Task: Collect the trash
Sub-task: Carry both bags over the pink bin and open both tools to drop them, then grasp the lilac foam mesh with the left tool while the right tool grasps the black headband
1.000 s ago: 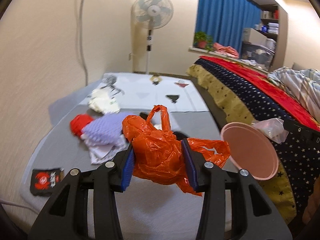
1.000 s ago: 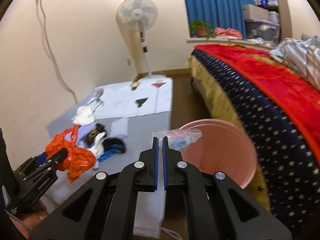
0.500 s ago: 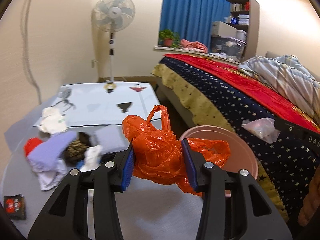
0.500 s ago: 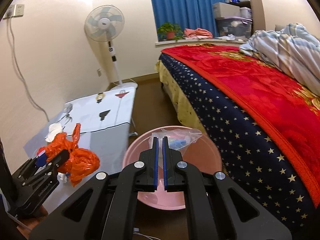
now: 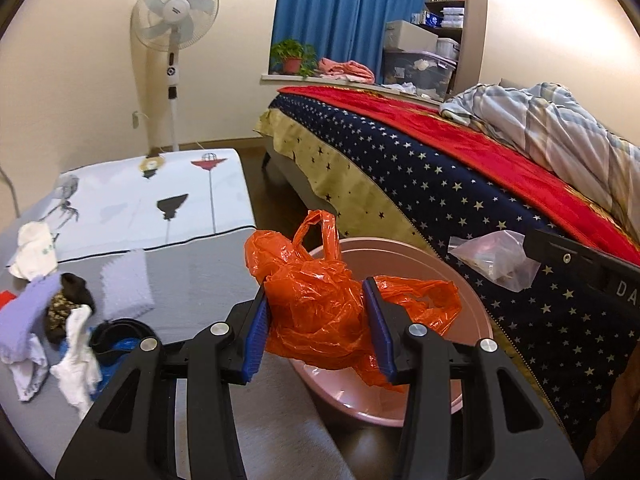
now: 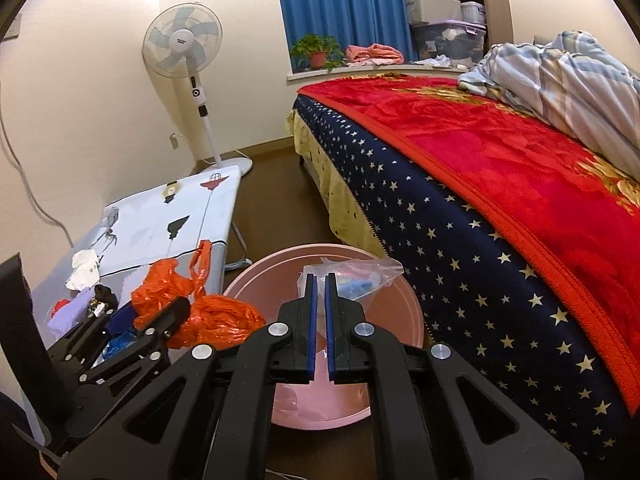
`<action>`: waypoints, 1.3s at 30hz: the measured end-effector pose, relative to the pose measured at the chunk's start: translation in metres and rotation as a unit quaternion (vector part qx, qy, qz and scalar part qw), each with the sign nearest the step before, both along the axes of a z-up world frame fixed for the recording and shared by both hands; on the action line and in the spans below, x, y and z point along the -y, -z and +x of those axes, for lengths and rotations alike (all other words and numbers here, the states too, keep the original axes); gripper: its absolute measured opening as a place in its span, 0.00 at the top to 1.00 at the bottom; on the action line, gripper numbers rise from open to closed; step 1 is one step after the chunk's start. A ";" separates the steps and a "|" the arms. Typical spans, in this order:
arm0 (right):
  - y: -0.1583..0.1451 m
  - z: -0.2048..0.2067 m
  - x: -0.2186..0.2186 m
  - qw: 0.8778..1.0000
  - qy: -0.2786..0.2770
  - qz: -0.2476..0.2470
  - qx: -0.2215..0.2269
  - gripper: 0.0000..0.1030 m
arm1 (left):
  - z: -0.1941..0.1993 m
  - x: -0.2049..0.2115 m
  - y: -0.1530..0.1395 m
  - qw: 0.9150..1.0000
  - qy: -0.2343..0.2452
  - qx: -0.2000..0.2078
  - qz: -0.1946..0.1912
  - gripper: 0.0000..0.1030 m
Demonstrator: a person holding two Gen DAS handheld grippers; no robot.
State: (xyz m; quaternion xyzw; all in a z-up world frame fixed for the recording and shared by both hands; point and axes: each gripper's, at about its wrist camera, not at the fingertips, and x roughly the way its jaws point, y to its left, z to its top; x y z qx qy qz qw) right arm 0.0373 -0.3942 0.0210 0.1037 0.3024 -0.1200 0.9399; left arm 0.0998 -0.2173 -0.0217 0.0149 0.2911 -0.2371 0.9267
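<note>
1. here, in the left wrist view, the left gripper is clamped on a crumpled orange plastic bag, one blue pad on each side. the bag hangs over the near rim of a pink basin and hides much of the bowl. at the right edge only a cut-off black part of the right gripper shows, with a clear plastic bag at its tip; its contents are hard to make out. a heap of cloths lies on the low table.
2. in the right wrist view, the right gripper is pinched shut on the edge of the clear plastic bag, held over the pink basin; something blue shows inside, not identifiable. the left gripper is partly hidden by the orange plastic bag. the bed runs off the frame on the right.
</note>
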 end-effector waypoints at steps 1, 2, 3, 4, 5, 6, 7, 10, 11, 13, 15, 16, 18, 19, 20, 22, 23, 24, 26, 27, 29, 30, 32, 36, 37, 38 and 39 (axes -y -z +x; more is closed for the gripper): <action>0.001 0.000 0.001 1.000 0.001 0.000 -0.001 0.96 | 0.001 0.002 0.001 1.000 0.001 -0.001 0.000 0.58; 0.003 0.002 0.001 1.000 0.002 0.001 -0.003 0.96 | 0.002 0.004 0.002 1.000 0.001 -0.003 -0.001 0.58; 0.003 0.002 0.001 1.000 0.003 0.001 -0.004 0.96 | 0.004 0.005 0.003 1.000 0.002 -0.004 -0.002 0.57; 0.004 0.002 0.001 1.000 0.003 0.001 -0.005 0.96 | 0.004 0.007 0.004 1.000 0.003 -0.005 -0.002 0.58; 0.005 0.003 0.001 1.000 0.003 0.001 -0.006 0.96 | 0.005 0.009 0.004 1.000 0.005 -0.006 -0.001 0.57; 0.005 0.004 0.001 1.000 0.003 0.001 -0.006 0.96 | 0.006 0.010 0.005 1.000 0.005 -0.007 -0.001 0.57; 0.006 0.004 0.002 1.000 0.004 0.001 -0.007 0.96 | 0.007 0.010 0.006 1.000 0.006 -0.009 -0.002 0.57; 0.007 0.005 0.004 1.000 0.015 -0.001 -0.011 0.91 | 0.009 0.013 0.009 1.000 0.017 -0.018 -0.011 0.53; 0.007 0.006 0.005 1.000 0.022 -0.004 -0.012 0.88 | 0.010 0.014 0.010 0.999 0.022 -0.024 -0.018 0.49; 0.007 0.005 0.007 0.999 0.030 0.000 -0.012 0.63 | 0.009 0.014 0.011 0.999 0.020 -0.025 -0.016 0.45; 0.006 0.002 0.009 0.999 0.040 -0.001 -0.007 0.57 | 0.008 0.013 0.011 0.999 0.019 -0.022 -0.013 0.45; 0.005 0.002 0.010 0.999 0.040 -0.001 -0.006 0.57 | 0.007 0.012 0.010 0.999 0.019 -0.021 -0.015 0.45; 0.004 0.000 0.011 0.999 0.041 0.002 -0.003 0.57 | 0.005 0.009 0.007 1.000 0.017 -0.017 -0.015 0.45; 0.004 0.000 0.011 0.999 0.041 0.004 -0.001 0.57 | 0.004 0.008 0.006 1.000 0.016 -0.015 -0.014 0.45; 0.003 -0.001 0.010 0.999 0.041 0.006 0.001 0.57 | 0.003 0.006 0.006 1.000 0.016 -0.014 -0.013 0.45; 0.002 -0.003 0.007 0.999 0.036 0.009 0.007 0.57 | 0.001 0.001 0.004 1.000 0.013 -0.011 -0.013 0.45; 0.001 -0.003 0.006 0.999 0.033 0.009 0.009 0.57 | -0.001 -0.003 0.002 1.000 0.010 -0.009 -0.013 0.45; -0.001 -0.004 0.004 0.999 0.029 0.009 0.012 0.57 | -0.002 -0.007 0.001 1.000 0.006 -0.008 -0.014 0.45; -0.003 -0.006 -0.001 1.000 0.023 0.009 0.018 0.57 | -0.004 -0.015 -0.001 1.000 0.000 -0.006 -0.016 0.45; -0.003 -0.006 -0.003 1.000 0.019 0.011 0.021 0.57 | -0.005 -0.022 -0.003 1.000 -0.007 -0.004 -0.017 0.45; -0.004 -0.007 -0.009 1.000 0.010 0.013 0.026 0.57 | -0.008 -0.032 -0.006 1.000 -0.015 0.000 -0.019 0.45; -0.005 -0.008 -0.013 1.000 0.003 0.013 0.028 0.57 | -0.010 -0.041 -0.008 1.000 -0.024 0.004 -0.018 0.45; -0.006 -0.008 -0.020 0.999 -0.007 0.014 0.032 0.57 | -0.012 -0.054 -0.010 0.999 -0.038 0.009 -0.018 0.46; -0.006 -0.006 -0.037 0.999 -0.033 0.015 0.038 0.59 | -0.017 -0.081 -0.015 0.997 -0.070 0.022 -0.014 0.50; -0.006 -0.005 -0.041 0.998 -0.039 0.019 0.038 0.60 | -0.018 -0.089 -0.017 0.996 -0.080 0.024 -0.014 0.50; -0.005 -0.004 -0.044 0.998 -0.044 0.023 0.038 0.60 | -0.019 -0.096 -0.018 0.996 -0.090 0.026 -0.014 0.51; -0.004 -0.003 -0.048 0.998 -0.050 0.027 0.038 0.61 | -0.020 -0.105 -0.018 0.994 -0.102 0.029 -0.012 0.51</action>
